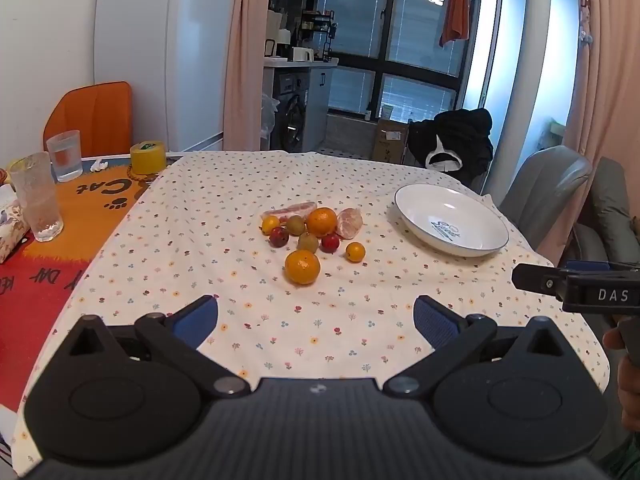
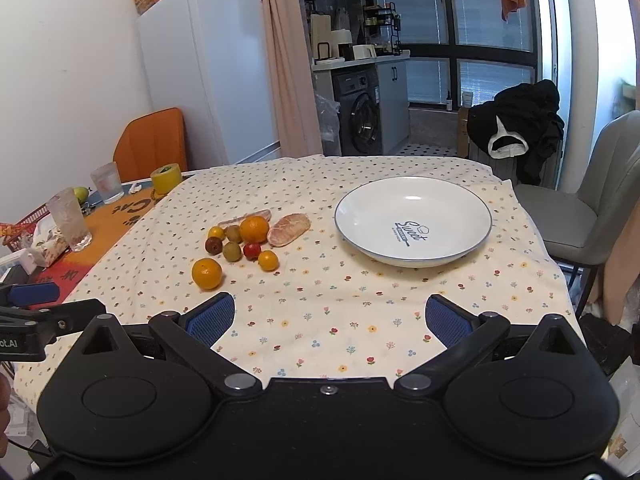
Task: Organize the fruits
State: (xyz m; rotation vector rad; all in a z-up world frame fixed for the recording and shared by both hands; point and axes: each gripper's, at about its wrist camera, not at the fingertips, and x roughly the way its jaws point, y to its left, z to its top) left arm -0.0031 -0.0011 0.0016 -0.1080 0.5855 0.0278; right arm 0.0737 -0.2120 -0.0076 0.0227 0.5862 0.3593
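Both tongs, left (image 1: pixel 316 320) and right (image 2: pixel 330 320), were held wide open with nothing gripped, hovering over the near edge of the surface (image 1: pixel 360 340). Fruits (image 1: pixel 312 232) were clustered straight ahead of the left tongs, so that side looked nearer; the plate (image 2: pixel 472 216) was parked to their right, empty.

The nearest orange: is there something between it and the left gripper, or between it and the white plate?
Nothing visible blocks either path. Only bare flowered tablecloth lies between the left gripper, its jaws open, and the nearest orange. Toward the white plate, the small orange fruit sits near the line but beside it.
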